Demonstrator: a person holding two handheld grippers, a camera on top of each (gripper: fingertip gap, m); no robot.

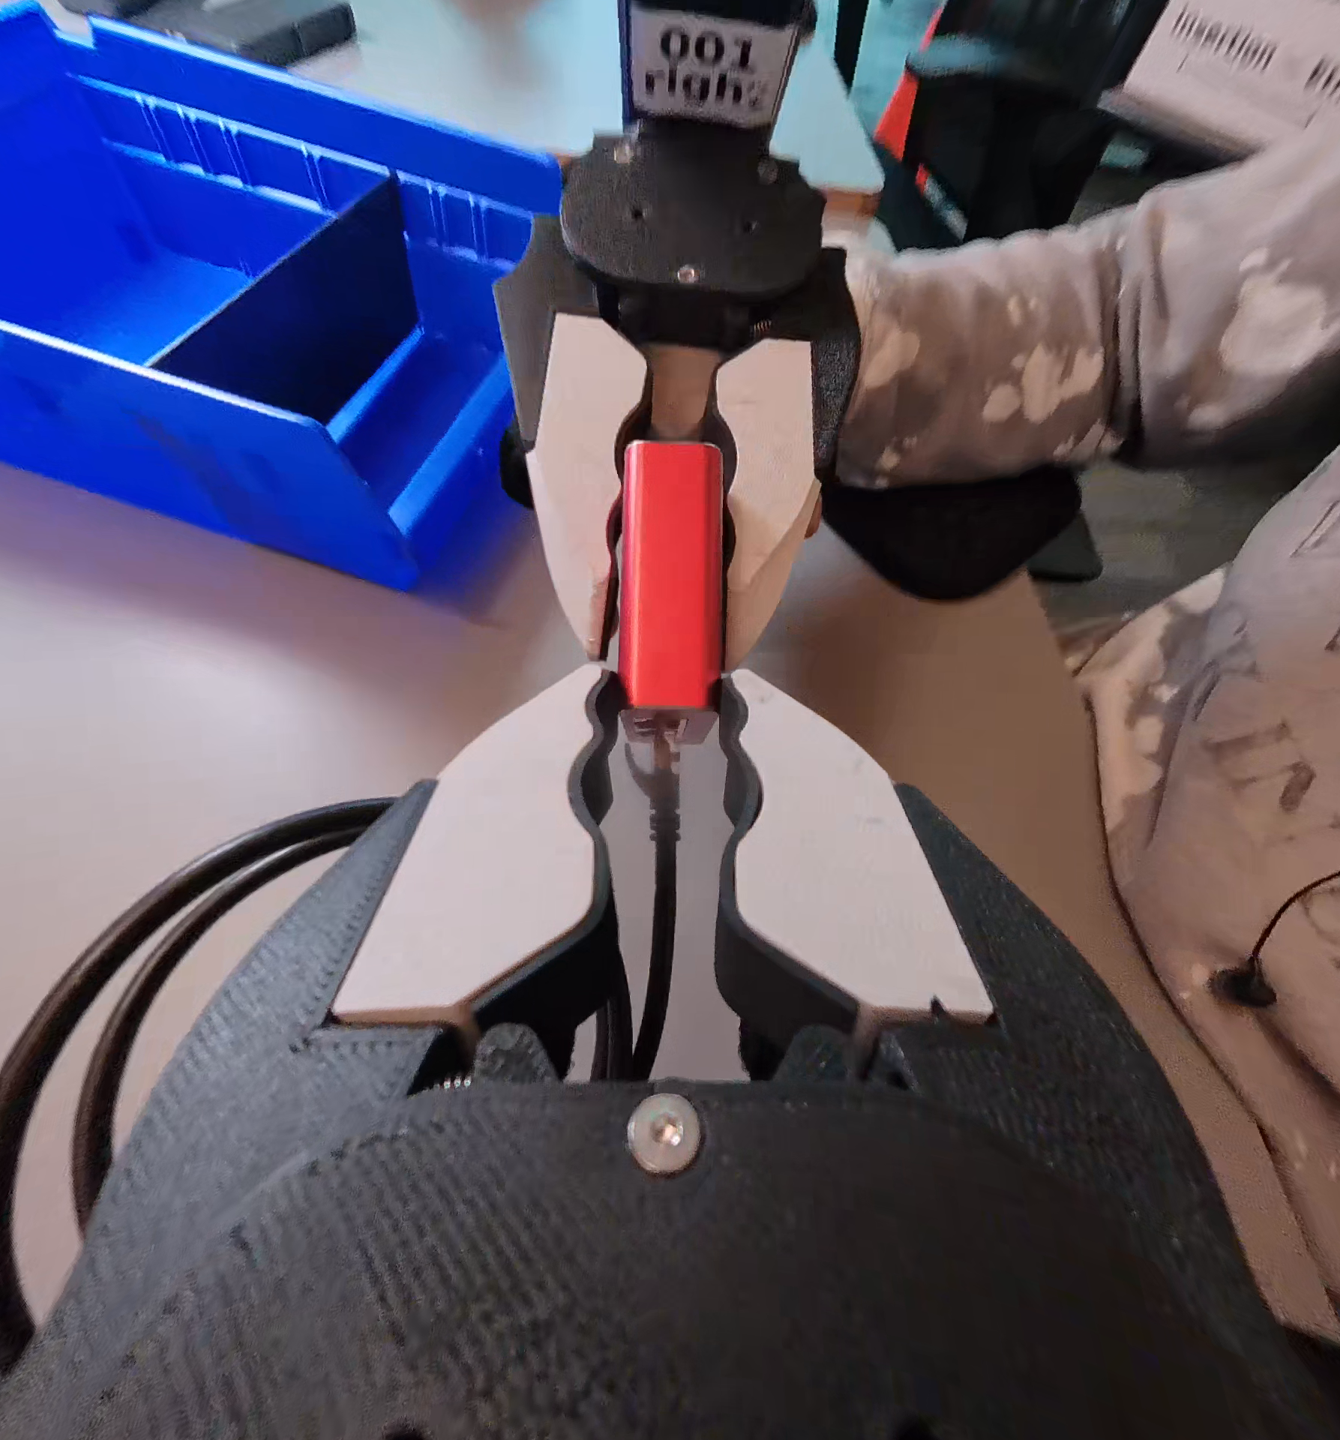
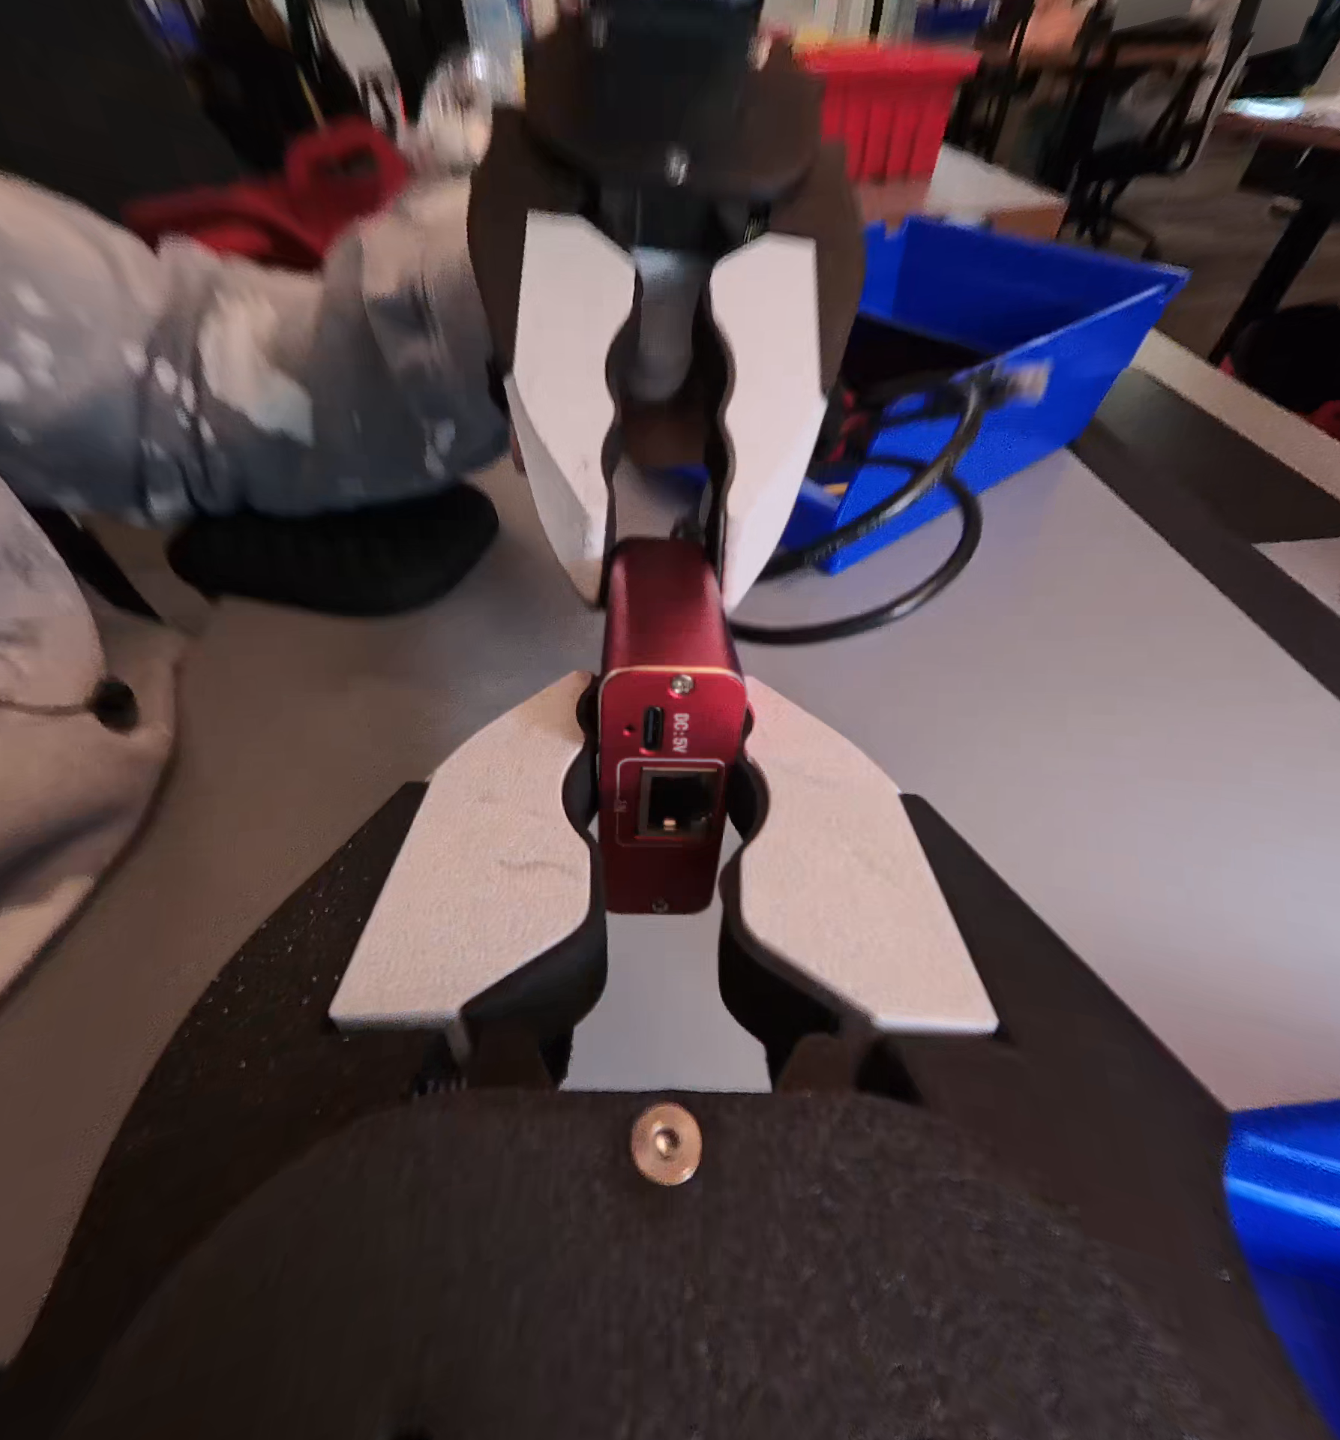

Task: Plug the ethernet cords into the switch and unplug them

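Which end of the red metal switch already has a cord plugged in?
The end facing the left gripper: a black cord enters the red switch there. The opposite port is empty.

Smooth red metal switch [image 2: 670, 787], glossy blue plastic bin [image 1: 207, 312], matt black rubbery cord [image 1: 663, 896]

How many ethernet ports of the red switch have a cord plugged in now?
1 visible. The black cord sits in the port facing the left gripper. The port of the red switch facing the right gripper is empty. Other ports may be hidden.
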